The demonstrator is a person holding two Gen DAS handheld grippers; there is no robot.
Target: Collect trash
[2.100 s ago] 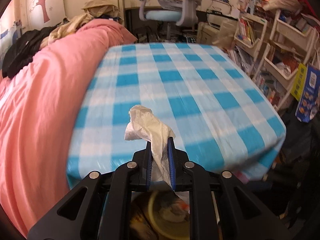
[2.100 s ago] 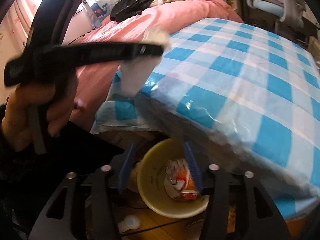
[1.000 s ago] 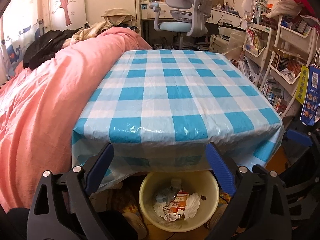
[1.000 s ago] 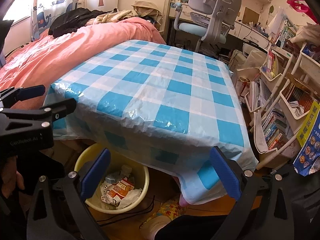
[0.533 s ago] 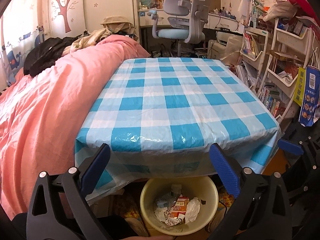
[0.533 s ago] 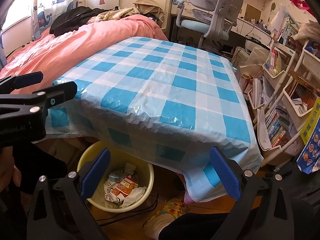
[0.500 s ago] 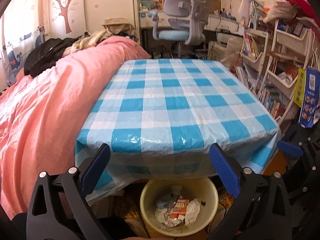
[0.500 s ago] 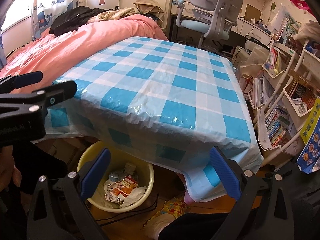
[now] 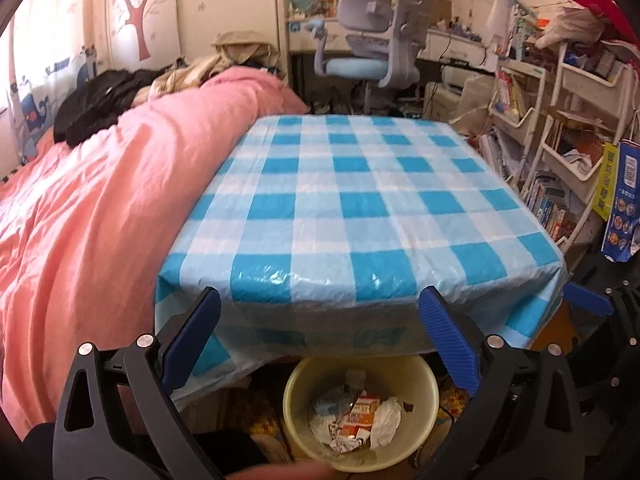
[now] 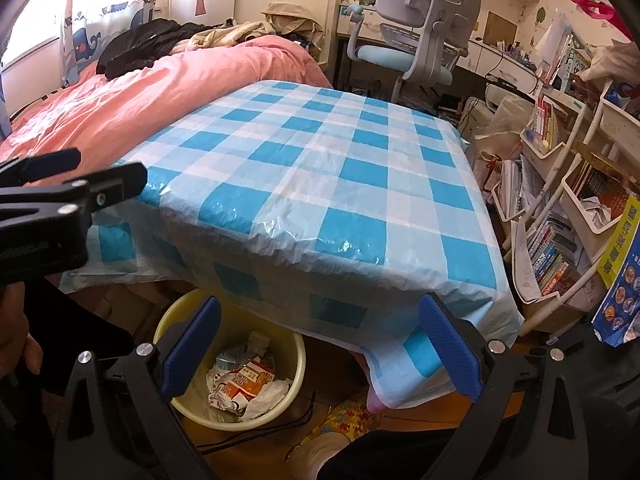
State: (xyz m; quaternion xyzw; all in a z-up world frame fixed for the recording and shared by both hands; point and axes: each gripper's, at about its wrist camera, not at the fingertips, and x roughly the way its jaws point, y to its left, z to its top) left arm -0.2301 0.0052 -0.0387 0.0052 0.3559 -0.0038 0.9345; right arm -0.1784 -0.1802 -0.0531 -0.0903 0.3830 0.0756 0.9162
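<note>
You have two tools: the left tool (image 9: 320, 332) and the right tool (image 10: 320, 332), both at six o'clock. One worktop (image 9: 360, 208) under one checked cloth. One yellow bin (image 9: 360, 412) at six o'clock, one office chair (image 9: 376, 40) at twelve, one pink quilt (image 9: 100, 200) at nine.

We see a pink duvet (image 9: 92, 208) beside the tabletop's (image 9: 360, 200) left edge, a grey chair (image 9: 380, 40) beyond its far edge, bookshelves (image 10: 560, 200) right.
</note>
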